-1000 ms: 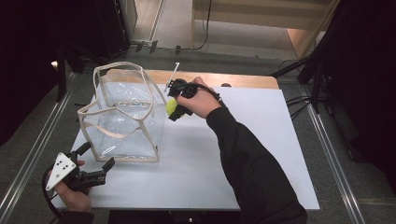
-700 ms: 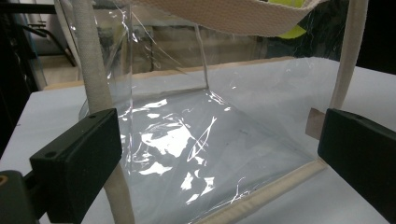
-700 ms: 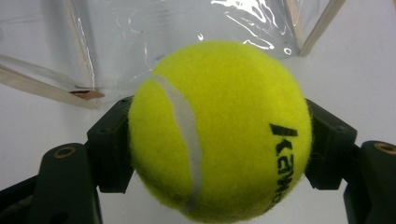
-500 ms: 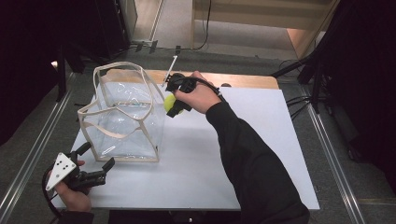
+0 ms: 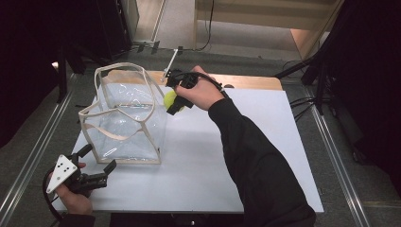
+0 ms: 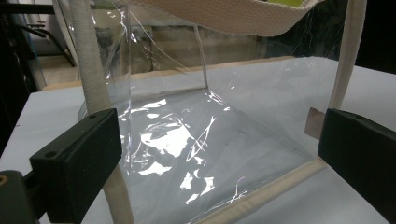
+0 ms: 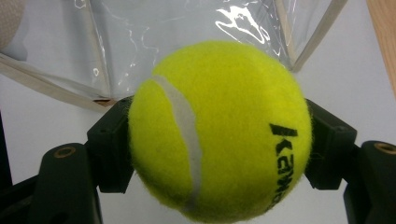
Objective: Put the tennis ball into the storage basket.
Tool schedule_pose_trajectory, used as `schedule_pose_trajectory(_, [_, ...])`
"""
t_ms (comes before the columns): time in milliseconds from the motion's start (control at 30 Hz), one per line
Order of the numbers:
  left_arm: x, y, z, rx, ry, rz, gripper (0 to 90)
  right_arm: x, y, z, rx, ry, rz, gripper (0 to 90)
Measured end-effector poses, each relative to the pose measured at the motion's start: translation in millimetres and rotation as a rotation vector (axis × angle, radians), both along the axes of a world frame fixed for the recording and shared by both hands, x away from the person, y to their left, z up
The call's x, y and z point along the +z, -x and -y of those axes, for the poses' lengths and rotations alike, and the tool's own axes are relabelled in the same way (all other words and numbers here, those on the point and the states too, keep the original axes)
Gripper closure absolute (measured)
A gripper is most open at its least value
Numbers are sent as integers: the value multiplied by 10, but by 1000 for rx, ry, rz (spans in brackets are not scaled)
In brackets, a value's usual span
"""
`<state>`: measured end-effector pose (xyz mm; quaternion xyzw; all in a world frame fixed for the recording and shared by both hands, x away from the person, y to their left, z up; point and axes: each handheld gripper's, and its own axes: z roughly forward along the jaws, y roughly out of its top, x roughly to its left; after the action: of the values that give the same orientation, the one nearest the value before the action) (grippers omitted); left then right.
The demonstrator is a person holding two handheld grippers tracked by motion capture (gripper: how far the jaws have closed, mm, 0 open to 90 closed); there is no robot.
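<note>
**Tennis ball held beside the clear bag**

Our right gripper (image 5: 176, 105) has its fingers clamped on a yellow tennis ball (image 7: 219, 130), held above the white table (image 5: 265, 156) just beside the upper right edge of the clear plastic bag (image 5: 125, 118). Our left gripper (image 5: 94, 165) rests near the bag's front corner, fingers spread wide and holding nothing.

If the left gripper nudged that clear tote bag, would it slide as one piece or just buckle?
The clear tote bag would probably buckle first: its film walls look thin and creased in the left gripper view. Its webbing handles sag in loops, so they likely flop. It looks empty, so it is probably light and might skid on the smooth white table.
</note>
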<state>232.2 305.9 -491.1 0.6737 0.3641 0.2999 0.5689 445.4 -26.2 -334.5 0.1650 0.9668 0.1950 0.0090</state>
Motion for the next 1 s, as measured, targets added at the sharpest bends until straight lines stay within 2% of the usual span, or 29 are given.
schedule_pose_trajectory(400, [0, 0, 1, 0, -1, -1, 0, 192, -12, -20, 20, -1, 12, 233])
schedule_pose_trajectory(1000, [1, -1, 2, -2, -4, 1, 0, 503, 33, -183, 48, -2, 35, 235])
